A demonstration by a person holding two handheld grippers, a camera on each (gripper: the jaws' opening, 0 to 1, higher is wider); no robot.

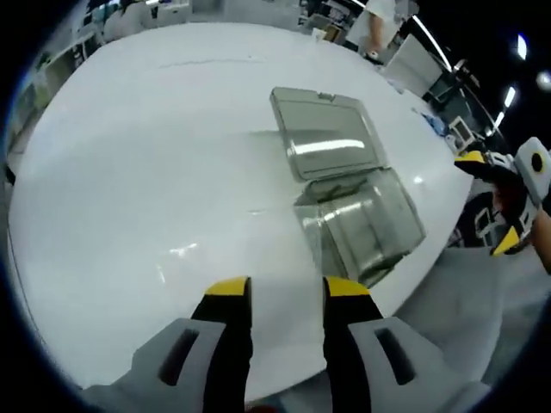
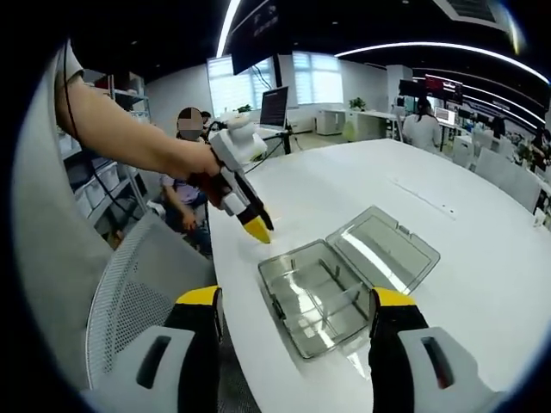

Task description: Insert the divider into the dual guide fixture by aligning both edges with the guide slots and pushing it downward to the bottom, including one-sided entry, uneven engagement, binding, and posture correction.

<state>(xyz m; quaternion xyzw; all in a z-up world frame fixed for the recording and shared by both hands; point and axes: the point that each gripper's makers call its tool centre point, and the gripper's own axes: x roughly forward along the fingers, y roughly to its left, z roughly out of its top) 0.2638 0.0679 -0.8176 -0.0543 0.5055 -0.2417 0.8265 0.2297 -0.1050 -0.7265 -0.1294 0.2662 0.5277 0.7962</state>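
Clear lidded box (image 2: pixel 344 284) open on white table (image 2: pixel 482 258), left gripper (image 1: pixel 286 288) jaws apart, right gripper (image 2: pixel 297 297) jaws wide, both holding nothing

A broad white bench (image 1: pixel 155 172) with a rounded edge takes up most of the left gripper view, its glossy top showing streaks of reflected ceiling light. On it, right of centre in that view, lies a clear smoky plastic case (image 1: pixel 344 185), opened flat, its lid resting on the bench toward the upper part of the frame. In the right gripper view the case sits at lower centre, close to the bench's near edge.
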